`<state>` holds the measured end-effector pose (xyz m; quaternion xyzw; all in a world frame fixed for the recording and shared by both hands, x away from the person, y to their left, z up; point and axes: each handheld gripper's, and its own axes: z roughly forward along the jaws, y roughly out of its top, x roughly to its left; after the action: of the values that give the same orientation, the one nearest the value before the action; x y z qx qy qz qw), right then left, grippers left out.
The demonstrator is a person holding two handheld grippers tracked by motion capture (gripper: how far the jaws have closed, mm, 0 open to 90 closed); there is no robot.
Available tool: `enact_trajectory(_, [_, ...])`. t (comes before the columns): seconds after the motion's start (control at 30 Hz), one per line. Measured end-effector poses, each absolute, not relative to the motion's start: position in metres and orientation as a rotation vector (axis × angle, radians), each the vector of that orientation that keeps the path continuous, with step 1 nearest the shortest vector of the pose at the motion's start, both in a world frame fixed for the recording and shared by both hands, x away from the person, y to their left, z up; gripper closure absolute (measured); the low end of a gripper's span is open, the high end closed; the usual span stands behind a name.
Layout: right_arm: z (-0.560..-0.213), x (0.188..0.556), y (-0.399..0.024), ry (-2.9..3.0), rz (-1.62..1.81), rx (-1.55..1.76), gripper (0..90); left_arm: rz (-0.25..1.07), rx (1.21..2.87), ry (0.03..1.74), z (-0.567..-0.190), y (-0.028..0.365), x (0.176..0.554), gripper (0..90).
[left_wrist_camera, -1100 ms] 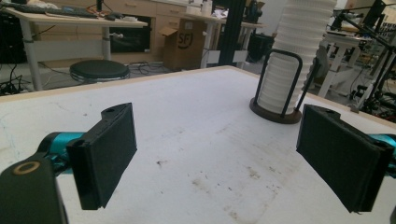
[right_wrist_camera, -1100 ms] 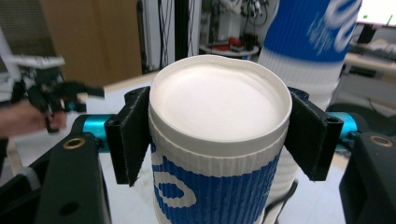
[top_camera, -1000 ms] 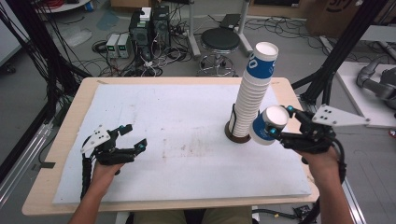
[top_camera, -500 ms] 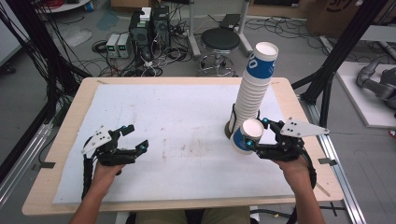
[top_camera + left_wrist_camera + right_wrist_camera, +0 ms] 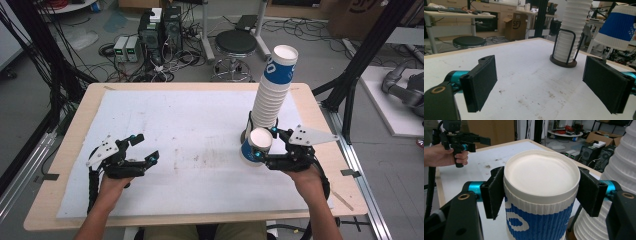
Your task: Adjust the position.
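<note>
A tall stack of white ribbed paper cups (image 5: 272,92) stands bottom-up in a black wire holder (image 5: 563,61) at the right of the table; its top cup has a blue band. My right gripper (image 5: 261,147) is shut on one blue-and-white cup (image 5: 252,145), held just off the table to the left of the stack's foot. In the right gripper view the cup (image 5: 540,202) fills the space between both pads, its white base facing the camera. My left gripper (image 5: 142,148) hovers open and empty over the left of the white mat (image 5: 200,115). Its pads (image 5: 482,80) stand wide apart.
The wooden table edge (image 5: 65,165) rims the mat. Behind the table stand a black stool (image 5: 235,42) and computer boxes (image 5: 160,25) amid cables on the floor. Black frame legs (image 5: 350,85) rise off the right edge. The stack (image 5: 621,195) stands close to the right gripper's right side.
My right gripper has carried the cup leftward and toward the person, from beside the stack to in front of its foot. The left gripper has hardly moved.
</note>
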<state>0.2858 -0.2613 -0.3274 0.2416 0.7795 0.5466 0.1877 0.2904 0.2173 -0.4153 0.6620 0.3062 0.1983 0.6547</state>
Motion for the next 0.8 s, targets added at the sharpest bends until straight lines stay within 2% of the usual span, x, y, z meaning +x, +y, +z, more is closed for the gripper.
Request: enact_trajectory(0.8, [-0.34, 0.293, -0.218, 2.264, 1.607, 0.582, 30.1, 0.344, 1.541, 0.534, -0.403, 0.182, 0.284, 12.0])
